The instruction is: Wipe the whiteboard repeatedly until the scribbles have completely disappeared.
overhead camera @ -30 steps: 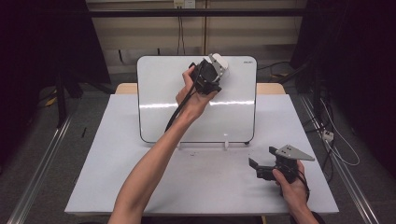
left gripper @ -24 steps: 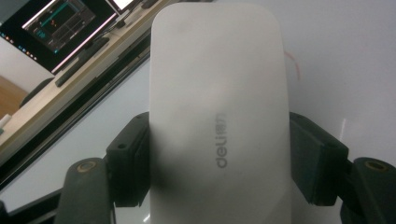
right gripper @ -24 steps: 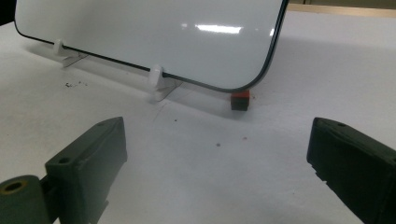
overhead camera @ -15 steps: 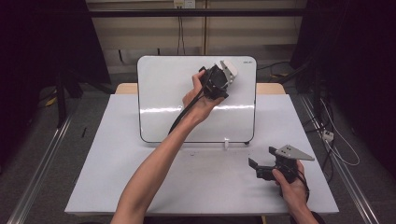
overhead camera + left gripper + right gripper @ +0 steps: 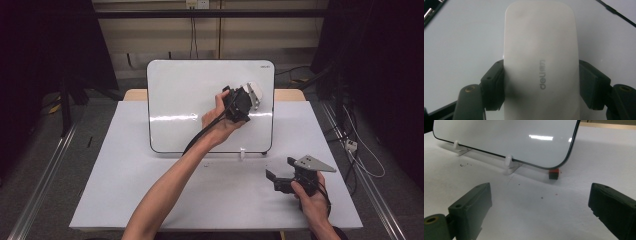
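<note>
A white-faced whiteboard (image 5: 190,100) stands tilted back at the rear of the white table (image 5: 125,190). My left gripper (image 5: 248,98) is shut on a white eraser (image 5: 254,92) marked "deli" and holds it flat against the board's right part. In the left gripper view the eraser (image 5: 540,57) sits between both black pads (image 5: 495,87), with the board's surface (image 5: 461,42) behind it. My right gripper (image 5: 276,182) rests low over the table at the front right, open, with nothing between its jaws. The right gripper (image 5: 541,207) faces the whiteboard's lower edge (image 5: 506,137).
White clip feet (image 5: 509,163) prop the board's bottom edge; one foot (image 5: 241,155) shows in the high view. A small red and black block (image 5: 554,173) lies under the board's right corner. Metal rails (image 5: 40,185) run along the floor beside the table.
My left gripper has carried the eraser rightward and then down across the board's upper right part. The right gripper has stayed in place.
</note>
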The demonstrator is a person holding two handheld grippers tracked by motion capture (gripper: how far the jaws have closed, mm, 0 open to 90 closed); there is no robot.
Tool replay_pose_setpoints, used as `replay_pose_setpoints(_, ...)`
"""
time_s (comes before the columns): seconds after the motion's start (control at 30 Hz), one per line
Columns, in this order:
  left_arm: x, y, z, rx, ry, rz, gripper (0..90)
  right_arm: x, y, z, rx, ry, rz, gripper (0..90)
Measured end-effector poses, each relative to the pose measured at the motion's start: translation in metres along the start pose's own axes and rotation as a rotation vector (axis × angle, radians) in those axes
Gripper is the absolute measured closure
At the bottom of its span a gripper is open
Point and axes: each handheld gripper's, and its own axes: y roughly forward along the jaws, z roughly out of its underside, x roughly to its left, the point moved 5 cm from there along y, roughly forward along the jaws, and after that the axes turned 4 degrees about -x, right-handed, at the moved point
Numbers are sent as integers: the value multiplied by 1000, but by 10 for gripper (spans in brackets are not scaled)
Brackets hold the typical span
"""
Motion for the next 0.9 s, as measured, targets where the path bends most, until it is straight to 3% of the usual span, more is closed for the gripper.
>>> replay_pose_setpoints(0.27, -20, -7, 15, -13, 17, 44, 311, 0, 0, 0, 2, -2, 3, 54)
replay_pose_setpoints(0.33, -22, -9, 19, -26, -17, 75, 311, 0, 0, 0, 2, -2, 3, 53)
replay_pose_setpoints(0.4, -21, -11, 22, -44, -85, 140, 312, 0, 0, 0, 1, -3, 4, 53)
replay_pose_setpoints(0.5, -20, -15, 26, -62, -142, 180, 312, 0, -1, 0, 3, -3, 5, 54)
replay_pose_setpoints(0.73, -20, -28, 36, -99, -181, 191, 312, 1, -1, -1, 3, -5, 8, 53)
replay_pose_setpoints(0.9, -13, -42, 41, -120, -209, 181, 311, 1, 0, -1, 3, -2, 9, 54)
